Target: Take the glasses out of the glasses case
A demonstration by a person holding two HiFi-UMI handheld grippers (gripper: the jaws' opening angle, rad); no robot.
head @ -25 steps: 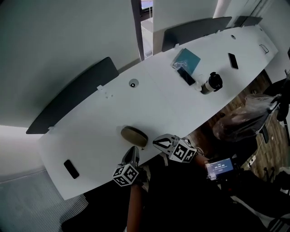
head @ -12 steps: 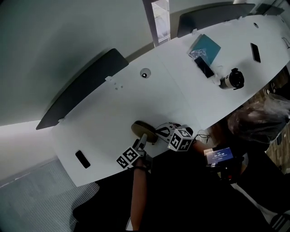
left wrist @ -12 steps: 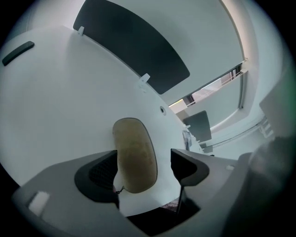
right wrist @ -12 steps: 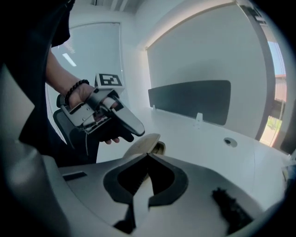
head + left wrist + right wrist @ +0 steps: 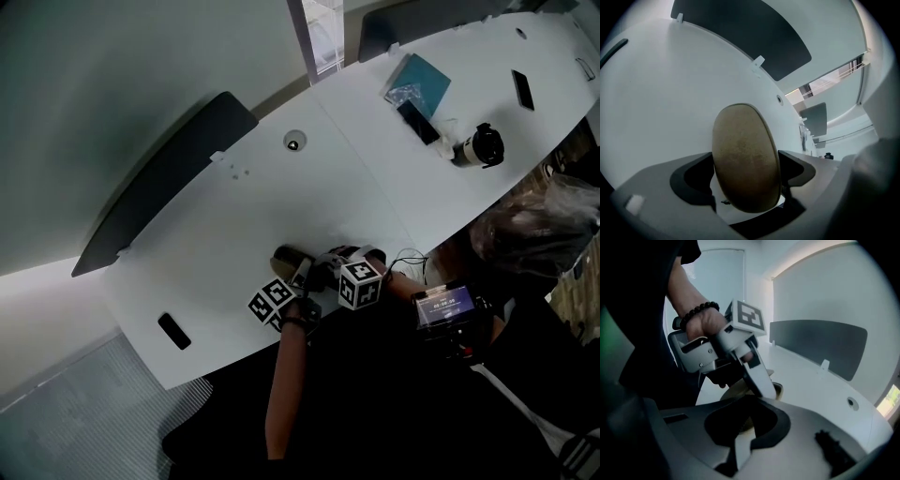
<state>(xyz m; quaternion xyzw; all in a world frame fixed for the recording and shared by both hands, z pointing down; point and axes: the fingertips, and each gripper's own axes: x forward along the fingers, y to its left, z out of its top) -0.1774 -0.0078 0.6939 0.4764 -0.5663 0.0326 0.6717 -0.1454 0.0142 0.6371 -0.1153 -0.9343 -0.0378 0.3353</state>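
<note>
At the 6 o'clock edge of the white tabletop, as seen in the head view, a tan oval glasses case is recorded lying flat with its lid shut. It is straddled by the left claw, whose jaws have just been opening and are spread wide on either side of the case; whether the pads touch it cannot be told. The right claw is placed just at 3 o'clock of the case, with its jaws pressed together and nothing held.
</note>
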